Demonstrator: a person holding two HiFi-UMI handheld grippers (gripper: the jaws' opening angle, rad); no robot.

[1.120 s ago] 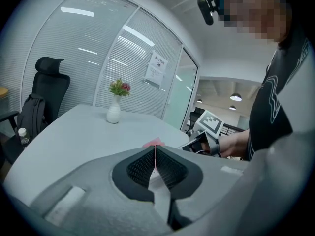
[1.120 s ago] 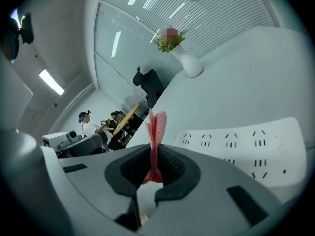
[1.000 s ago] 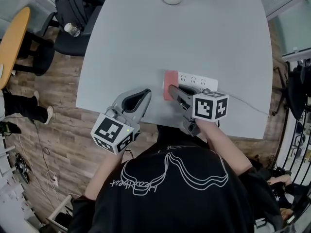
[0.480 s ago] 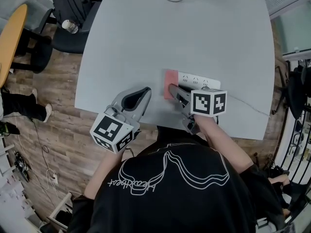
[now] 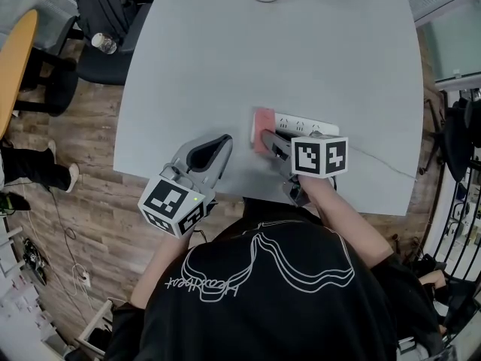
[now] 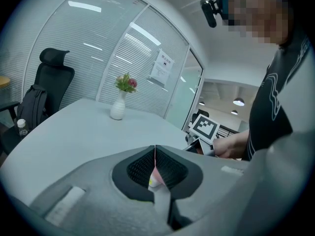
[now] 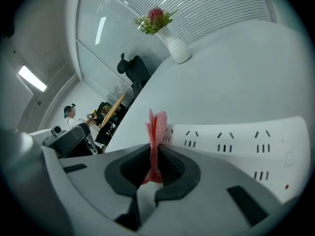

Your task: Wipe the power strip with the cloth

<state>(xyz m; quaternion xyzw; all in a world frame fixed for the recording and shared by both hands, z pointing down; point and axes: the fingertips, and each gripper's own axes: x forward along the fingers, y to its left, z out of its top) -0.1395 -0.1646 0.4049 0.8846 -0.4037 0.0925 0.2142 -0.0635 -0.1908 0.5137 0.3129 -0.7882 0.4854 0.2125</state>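
Fingers of the right gripper [image 5: 264, 135] [image 7: 154, 149] pinch a pink mesh cloth [image 5: 263, 119] [image 7: 156, 126] at the white plastic power strip's [image 5: 307, 125] [image 7: 236, 142] left end, near the grey table's [image 5: 301, 51] front edge; the left gripper's [image 5: 222, 143] [image 6: 155, 152] fingers are pressed together.

This is an office meeting room. A large grey table [image 5: 225, 51] stands on wood-look flooring [image 5: 90, 201], with a black swivel chair [image 6: 53, 75] and a backpack [image 6: 32, 107] off its far left corner. Behind are glass partition walls [image 6: 98, 48] with blinds and a posted notice [image 6: 162, 67].
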